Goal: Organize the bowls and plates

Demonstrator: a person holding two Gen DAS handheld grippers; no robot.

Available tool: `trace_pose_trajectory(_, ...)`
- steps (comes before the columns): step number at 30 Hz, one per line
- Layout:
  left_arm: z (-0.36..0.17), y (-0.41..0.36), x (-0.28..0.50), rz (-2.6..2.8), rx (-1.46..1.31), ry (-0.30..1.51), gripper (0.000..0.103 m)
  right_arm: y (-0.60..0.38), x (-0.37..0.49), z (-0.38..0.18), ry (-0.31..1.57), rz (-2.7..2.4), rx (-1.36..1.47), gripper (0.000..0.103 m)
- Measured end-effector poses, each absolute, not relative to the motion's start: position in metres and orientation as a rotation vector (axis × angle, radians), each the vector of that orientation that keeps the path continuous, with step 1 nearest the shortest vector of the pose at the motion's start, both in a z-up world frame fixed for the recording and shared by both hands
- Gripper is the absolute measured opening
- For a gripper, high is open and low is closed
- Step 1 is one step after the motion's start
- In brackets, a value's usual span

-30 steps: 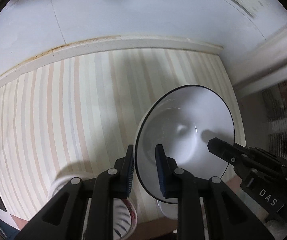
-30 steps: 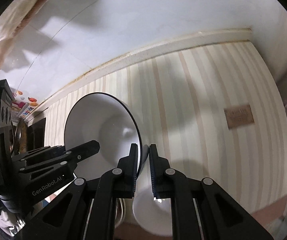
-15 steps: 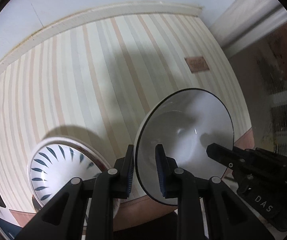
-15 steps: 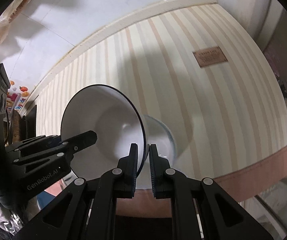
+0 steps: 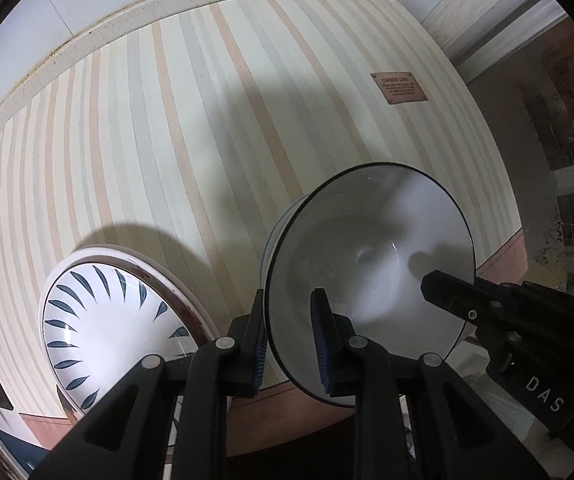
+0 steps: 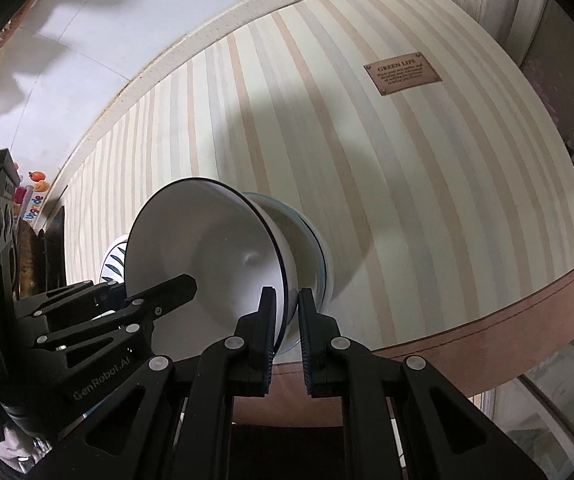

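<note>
Fingers of both grippers (image 5: 289, 340) (image 6: 287, 334) pinch our white dark-rimmed ceramic bowl (image 5: 371, 280). Uneven release could tip it off the pale-blue bowl (image 6: 311, 248) beneath.

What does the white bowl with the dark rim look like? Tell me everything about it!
The white bowl is round, smooth and shiny, like glazed ceramic, with a thin dark line around its rim. It looks empty. It is tipped so its inside faces the cameras. The left gripper pinches its rim on one side and the right gripper pinches the opposite side. Under it sits another bowl with a pale blue rim, on the striped mat; whether the two touch cannot be told.
</note>
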State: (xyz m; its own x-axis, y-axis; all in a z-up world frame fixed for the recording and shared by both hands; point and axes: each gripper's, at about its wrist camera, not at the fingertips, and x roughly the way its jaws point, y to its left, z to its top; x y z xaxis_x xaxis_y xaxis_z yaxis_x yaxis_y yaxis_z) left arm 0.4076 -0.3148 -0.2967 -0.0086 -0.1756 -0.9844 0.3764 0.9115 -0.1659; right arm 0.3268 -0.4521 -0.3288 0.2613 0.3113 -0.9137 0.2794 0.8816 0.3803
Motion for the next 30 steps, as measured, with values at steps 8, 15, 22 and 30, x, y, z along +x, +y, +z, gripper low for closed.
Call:
trace_pose_trajectory(8,-0.304,-0.317,0.410,-0.425,0.173,1.519,0.018,-0.451,0.333,-0.332,1.333,0.023,0.515,0.013)
trace_pose_trajectory(15,-0.306,-0.318,0.410,-0.418,0.190,1.520,0.018,-0.449,0.336,-0.336,1.346,0.019,0.493,0.013)
trace_pose_trajectory(22,-0.307,-0.319,0.409,-0.411,0.205,1.522,0.018,-0.455,0.338,-0.337,1.354,0.010,0.505,0.018)
trace_pose_trajectory(30,-0.293,-0.315,0.404,-0.418,0.200,1.492,0.018,-0.455,0.335,-0.327,1.335,0.007,0.486,0.018)
